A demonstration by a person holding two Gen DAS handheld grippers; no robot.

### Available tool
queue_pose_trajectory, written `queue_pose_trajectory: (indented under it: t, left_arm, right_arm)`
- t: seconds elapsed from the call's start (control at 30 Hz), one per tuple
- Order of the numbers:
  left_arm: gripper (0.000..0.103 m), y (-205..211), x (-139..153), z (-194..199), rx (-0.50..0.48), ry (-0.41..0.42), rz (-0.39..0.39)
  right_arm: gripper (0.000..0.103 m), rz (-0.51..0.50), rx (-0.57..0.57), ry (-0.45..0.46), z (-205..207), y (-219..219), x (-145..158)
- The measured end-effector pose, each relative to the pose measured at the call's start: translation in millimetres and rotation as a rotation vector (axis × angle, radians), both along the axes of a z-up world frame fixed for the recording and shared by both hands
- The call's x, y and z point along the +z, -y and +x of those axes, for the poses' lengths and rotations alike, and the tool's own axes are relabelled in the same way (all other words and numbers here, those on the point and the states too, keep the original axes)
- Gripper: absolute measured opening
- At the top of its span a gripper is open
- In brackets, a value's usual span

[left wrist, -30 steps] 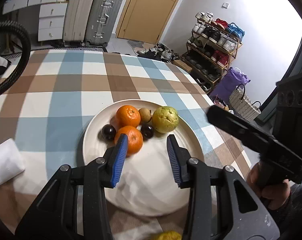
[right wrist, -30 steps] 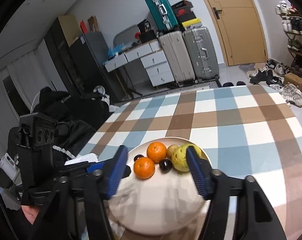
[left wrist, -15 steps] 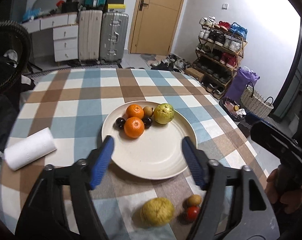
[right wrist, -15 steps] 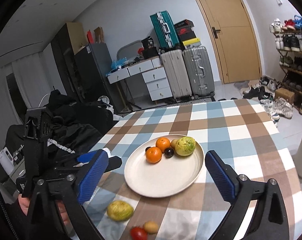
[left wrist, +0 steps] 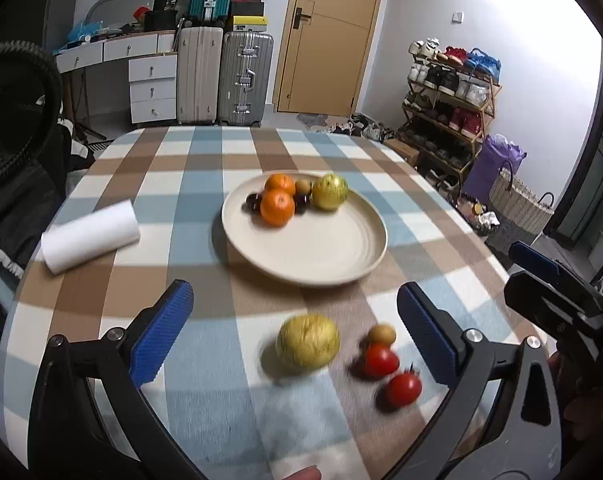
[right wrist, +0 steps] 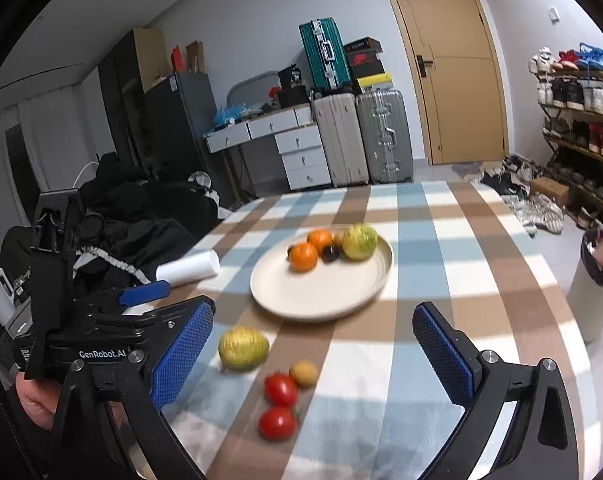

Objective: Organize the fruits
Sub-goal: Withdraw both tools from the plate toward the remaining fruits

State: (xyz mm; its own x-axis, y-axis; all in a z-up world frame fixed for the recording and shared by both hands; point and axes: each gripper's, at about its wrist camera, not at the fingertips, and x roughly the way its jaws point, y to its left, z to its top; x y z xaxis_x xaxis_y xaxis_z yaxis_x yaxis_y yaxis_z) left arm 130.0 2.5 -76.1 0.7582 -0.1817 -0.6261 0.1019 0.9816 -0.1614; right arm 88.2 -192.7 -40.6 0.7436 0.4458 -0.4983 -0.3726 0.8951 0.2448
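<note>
The left gripper [left wrist: 293,332] hung above the near part of the table [left wrist: 173,184], its blue pads spread wide with nothing between them, and the right gripper [right wrist: 313,352] was likewise spread wide and empty. On the checked cloth sat a cream plate [left wrist: 321,256] carrying two oranges [left wrist: 277,207], a yellow-green fruit [left wrist: 330,192], a small brown fruit [left wrist: 302,187] and dark plums [left wrist: 253,201], all bunched at the plate's far edge. Nearer than the plate, off it, lay a loose yellow-green fruit [left wrist: 307,342], a small brown fruit [left wrist: 381,334] just to its right, and two tomatoes [left wrist: 379,361], one close behind the other. A white paper roll [left wrist: 90,236] lay on its side to the left of the plate, apart from it.
</note>
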Motion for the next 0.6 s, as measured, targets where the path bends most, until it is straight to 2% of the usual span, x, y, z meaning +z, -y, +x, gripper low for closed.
queue_pose_trajectory:
  t: [0.3, 0.6]
  left_arm:
    - [0.102, -2.8, -40.2, -33.3, 0.013, -0.083, 0.016]
    - [0.102, -2.6, -55.6, -46.2, 0.005, -0.108, 0.026]
  right_arm:
    - [0.102, -0.035, 0.030, -0.105, -21.0, -7.3, -42.0]
    - [0.102, -0.003, 0.089, -0.206, -24.9, -23.1, -71.4]
